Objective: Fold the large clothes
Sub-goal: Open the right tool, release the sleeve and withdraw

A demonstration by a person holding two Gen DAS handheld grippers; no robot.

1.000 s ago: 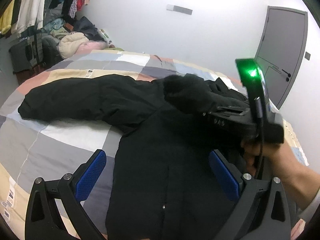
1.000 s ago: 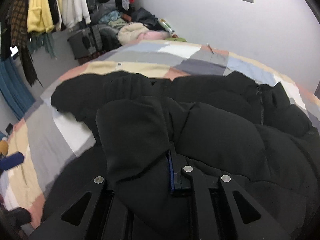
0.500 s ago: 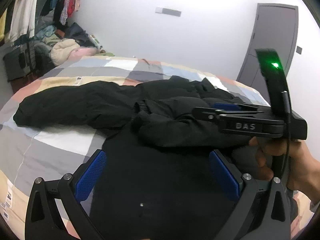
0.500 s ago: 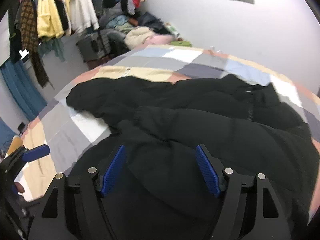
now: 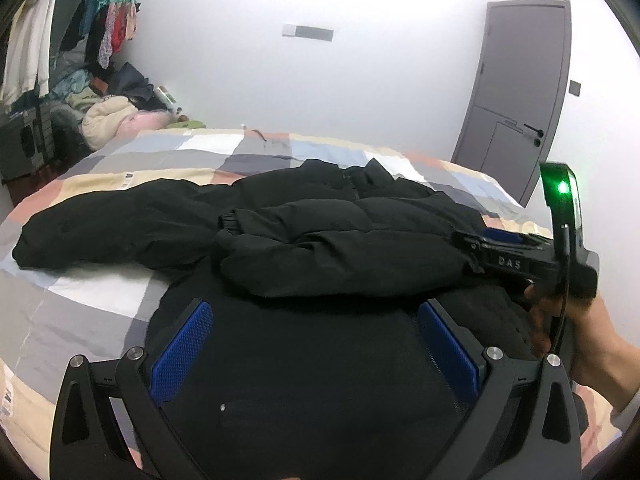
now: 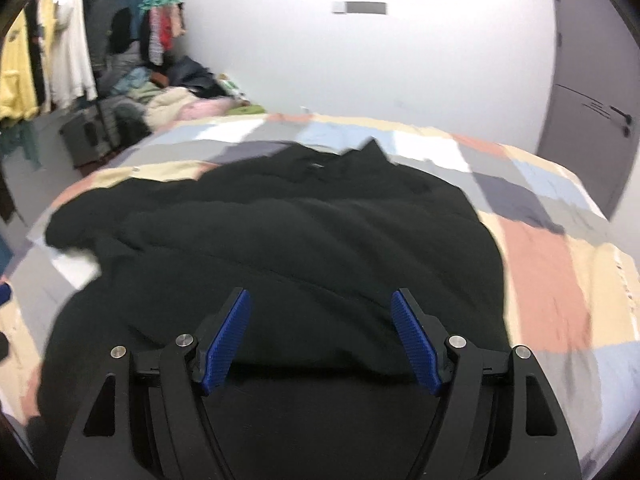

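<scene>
A large black puffer jacket [image 5: 304,344] lies spread on the bed; it also shows in the right wrist view [image 6: 320,240]. Its right sleeve [image 5: 340,252] lies folded across the chest, cuff pointing left. Its left sleeve [image 5: 108,228] stretches out to the left on the quilt. My left gripper [image 5: 316,352] is open and empty above the jacket's lower body. My right gripper [image 6: 320,336] is open and empty over the jacket's right side. It also shows in the left wrist view [image 5: 516,256], held by a hand at the right, just off the sleeve's shoulder end.
The bed has a patchwork quilt [image 5: 100,296] in grey, cream, pink and blue. Clothes hang on a rack [image 6: 48,64] at the left, with a pile of garments [image 5: 112,116] behind the bed. A grey door [image 5: 520,92] stands at the right.
My right gripper opened and let go of the right sleeve, which now lies across the jacket's chest. The right gripper then drew back to the right. My left gripper stayed open.
</scene>
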